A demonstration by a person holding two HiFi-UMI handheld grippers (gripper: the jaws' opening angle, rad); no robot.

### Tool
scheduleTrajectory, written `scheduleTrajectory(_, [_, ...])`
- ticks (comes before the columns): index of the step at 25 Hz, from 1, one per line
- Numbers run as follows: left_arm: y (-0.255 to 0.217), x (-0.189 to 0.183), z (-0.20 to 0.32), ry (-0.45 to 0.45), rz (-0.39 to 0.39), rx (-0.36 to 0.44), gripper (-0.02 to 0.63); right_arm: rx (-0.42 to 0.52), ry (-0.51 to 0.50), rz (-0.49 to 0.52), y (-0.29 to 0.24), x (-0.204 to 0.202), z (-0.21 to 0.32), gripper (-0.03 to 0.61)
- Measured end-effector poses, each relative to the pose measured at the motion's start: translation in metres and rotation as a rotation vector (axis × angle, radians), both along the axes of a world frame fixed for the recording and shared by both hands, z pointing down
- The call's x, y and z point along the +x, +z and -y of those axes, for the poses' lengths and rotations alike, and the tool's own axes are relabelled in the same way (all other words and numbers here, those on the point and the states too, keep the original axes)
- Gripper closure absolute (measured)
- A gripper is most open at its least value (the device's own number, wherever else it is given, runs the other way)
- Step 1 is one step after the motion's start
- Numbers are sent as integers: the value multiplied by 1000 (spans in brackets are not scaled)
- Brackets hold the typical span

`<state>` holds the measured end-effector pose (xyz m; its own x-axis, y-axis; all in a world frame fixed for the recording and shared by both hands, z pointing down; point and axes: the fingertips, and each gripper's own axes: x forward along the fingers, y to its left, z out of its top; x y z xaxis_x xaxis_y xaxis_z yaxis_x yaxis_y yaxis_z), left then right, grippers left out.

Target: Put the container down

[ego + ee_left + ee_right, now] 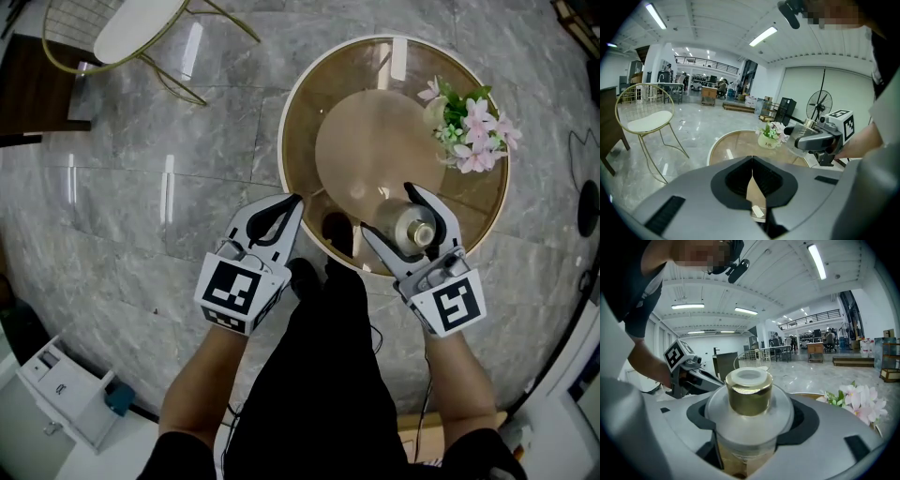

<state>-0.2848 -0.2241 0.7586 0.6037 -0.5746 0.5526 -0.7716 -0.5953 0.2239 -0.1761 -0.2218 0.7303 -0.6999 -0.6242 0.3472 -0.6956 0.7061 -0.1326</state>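
The container [403, 228] is a frosted jar with a gold cap. My right gripper [387, 208] is shut on it and holds it over the near edge of the round glass table [291, 122]. In the right gripper view the container [749, 394] fills the space between the jaws, with its cap towards the camera. My left gripper [298, 199] is shut and empty at the table's near left rim. In the left gripper view its jaws meet with nothing between them. The same view shows the right gripper [820, 138] carrying the container [805, 136].
A white pot of pink flowers [469, 127] stands at the table's far right. A gold wire chair [131, 28] and a dark wooden piece [33, 89] are at the far left on the marble floor. A white cabinet [66, 394] sits near left.
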Motion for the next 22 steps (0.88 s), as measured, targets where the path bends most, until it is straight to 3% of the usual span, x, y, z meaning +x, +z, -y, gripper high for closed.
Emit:
scheduleTrajectory(12, [82,15,18,27,54,-41,597,-19,-35,-71,101,2,19,230])
scheduleTrajectory(22, [116,7,60,6,65,-63,597,-45,-75,-117,153,-14,67,230])
